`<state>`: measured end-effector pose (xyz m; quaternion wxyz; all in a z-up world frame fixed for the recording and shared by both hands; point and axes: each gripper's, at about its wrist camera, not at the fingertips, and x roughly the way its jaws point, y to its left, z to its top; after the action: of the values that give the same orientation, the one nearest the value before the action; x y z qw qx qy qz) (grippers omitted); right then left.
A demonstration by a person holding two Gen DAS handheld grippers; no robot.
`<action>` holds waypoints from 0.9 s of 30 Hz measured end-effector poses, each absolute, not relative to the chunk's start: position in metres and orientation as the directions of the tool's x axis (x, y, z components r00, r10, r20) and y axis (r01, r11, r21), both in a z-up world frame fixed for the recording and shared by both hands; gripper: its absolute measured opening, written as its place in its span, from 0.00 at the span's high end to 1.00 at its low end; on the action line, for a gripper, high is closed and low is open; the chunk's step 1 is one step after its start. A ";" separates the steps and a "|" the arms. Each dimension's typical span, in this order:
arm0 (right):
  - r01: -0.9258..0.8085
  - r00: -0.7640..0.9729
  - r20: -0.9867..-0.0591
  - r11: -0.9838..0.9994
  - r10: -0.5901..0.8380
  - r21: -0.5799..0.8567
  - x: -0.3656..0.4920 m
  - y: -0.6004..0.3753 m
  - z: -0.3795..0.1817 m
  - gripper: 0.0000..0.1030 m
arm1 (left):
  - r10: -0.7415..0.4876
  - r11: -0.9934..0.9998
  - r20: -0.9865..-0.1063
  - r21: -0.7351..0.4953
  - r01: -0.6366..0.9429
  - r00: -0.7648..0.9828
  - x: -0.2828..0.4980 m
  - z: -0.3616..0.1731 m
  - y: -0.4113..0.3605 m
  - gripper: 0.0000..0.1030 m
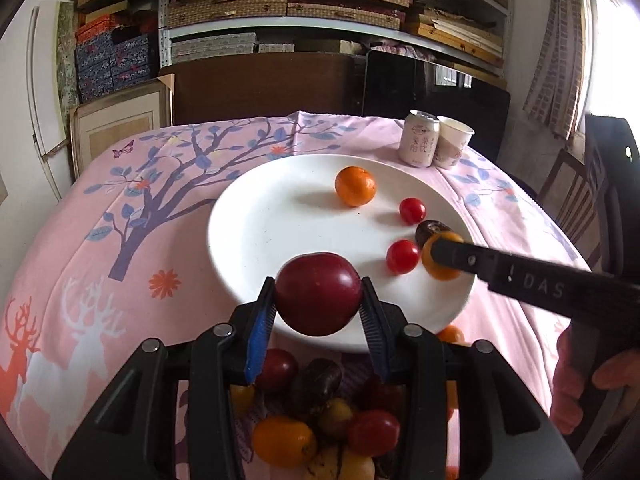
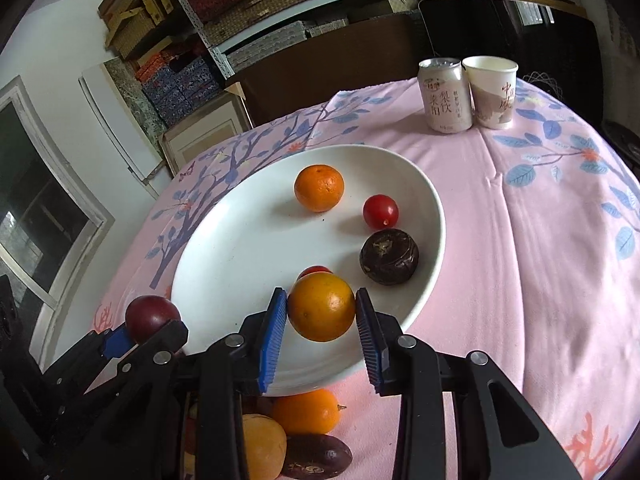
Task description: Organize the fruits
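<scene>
Both jaws grip fruit: our left gripper (image 1: 318, 304) holds a dark red plum (image 1: 318, 294) over the white plate's (image 1: 248, 240) near rim; our right gripper (image 2: 321, 316) holds an orange fruit (image 2: 321, 306) farther in, above the plate.

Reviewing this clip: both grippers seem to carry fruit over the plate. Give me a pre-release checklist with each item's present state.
1. Left gripper has its fruit: ok. The dark red plum sits between its fingers, though I cannot tell whether both pads press it.
2. Right gripper has its fruit: ok, the orange fruit is between its fingers.
3. Both fruits over the white plate: ok in both views.
4. Free landing room on the plate: ok, its left half is bare.
5. Clearance from the cherry tomato just behind the right gripper's fruit: cannot tell.
6. Can and paper cup out of the way: ok, standing beyond the plate.
</scene>
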<state>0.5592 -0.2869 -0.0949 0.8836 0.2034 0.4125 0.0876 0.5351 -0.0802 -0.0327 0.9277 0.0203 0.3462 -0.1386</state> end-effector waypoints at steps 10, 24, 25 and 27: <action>0.029 0.767 -0.594 0.912 0.242 0.410 0.497 -0.324 -0.042 0.03 | -0.232 0.960 -0.596 -0.013 0.280 0.768 0.500 -0.016 -0.068 0.04; -0.130 0.641 -0.733 0.973 0.230 0.191 0.482 -0.250 -0.082 0.03 | -0.295 0.924 -0.799 -0.098 0.370 0.525 0.410 -0.081 -0.095 0.04; -0.127 0.637 -0.734 0.971 0.236 0.201 0.483 -0.247 -0.085 0.03 | -0.295 0.924 -0.800 -0.101 0.368 0.522 0.411 -0.082 -0.096 0.04; -0.119 0.625 -0.735 0.963 0.261 0.241 0.488 -0.243 -0.092 0.06 | -0.284 0.927 -0.805 -0.092 0.364 0.521 0.413 -0.082 -0.101 0.04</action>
<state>0.4877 -0.2435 -0.0919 0.8975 0.0845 0.4197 0.1059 0.4135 -0.1007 -0.0821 0.8709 0.0441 0.4527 -0.1861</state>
